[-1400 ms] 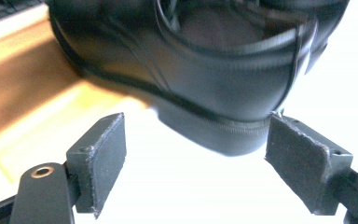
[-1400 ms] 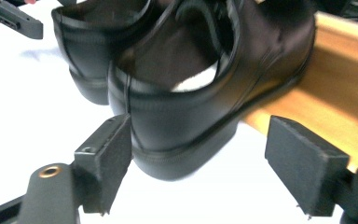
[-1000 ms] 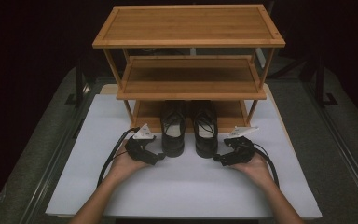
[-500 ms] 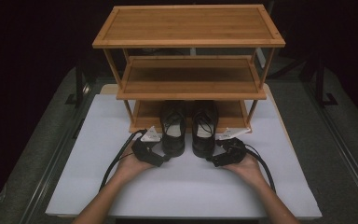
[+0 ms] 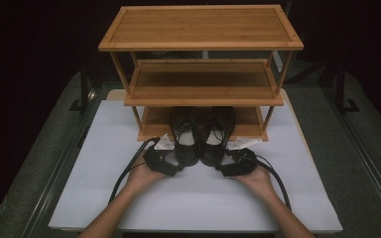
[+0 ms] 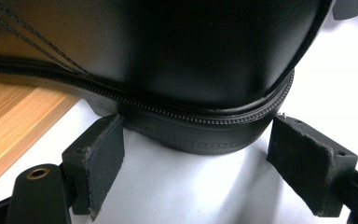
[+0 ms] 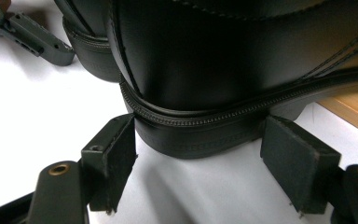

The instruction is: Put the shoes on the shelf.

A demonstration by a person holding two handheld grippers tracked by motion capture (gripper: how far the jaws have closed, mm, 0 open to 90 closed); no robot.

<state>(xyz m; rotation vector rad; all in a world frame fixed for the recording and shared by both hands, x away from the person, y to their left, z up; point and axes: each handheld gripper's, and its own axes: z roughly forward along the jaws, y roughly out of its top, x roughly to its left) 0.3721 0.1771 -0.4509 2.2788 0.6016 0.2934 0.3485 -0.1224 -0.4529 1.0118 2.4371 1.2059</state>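
Ahead of the grippers we see a three-tier bamboo rack (image 5: 201,27), its two upper shelves bare. Beneath them lies a white board (image 5: 198,201) that covers the table, and a grey mat (image 5: 357,163) borders it out to either side of them.

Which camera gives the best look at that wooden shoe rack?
The high view: the rack shows whole, three shelves. The left gripper view catches a strip of its bottom shelf; the right gripper view, a corner.
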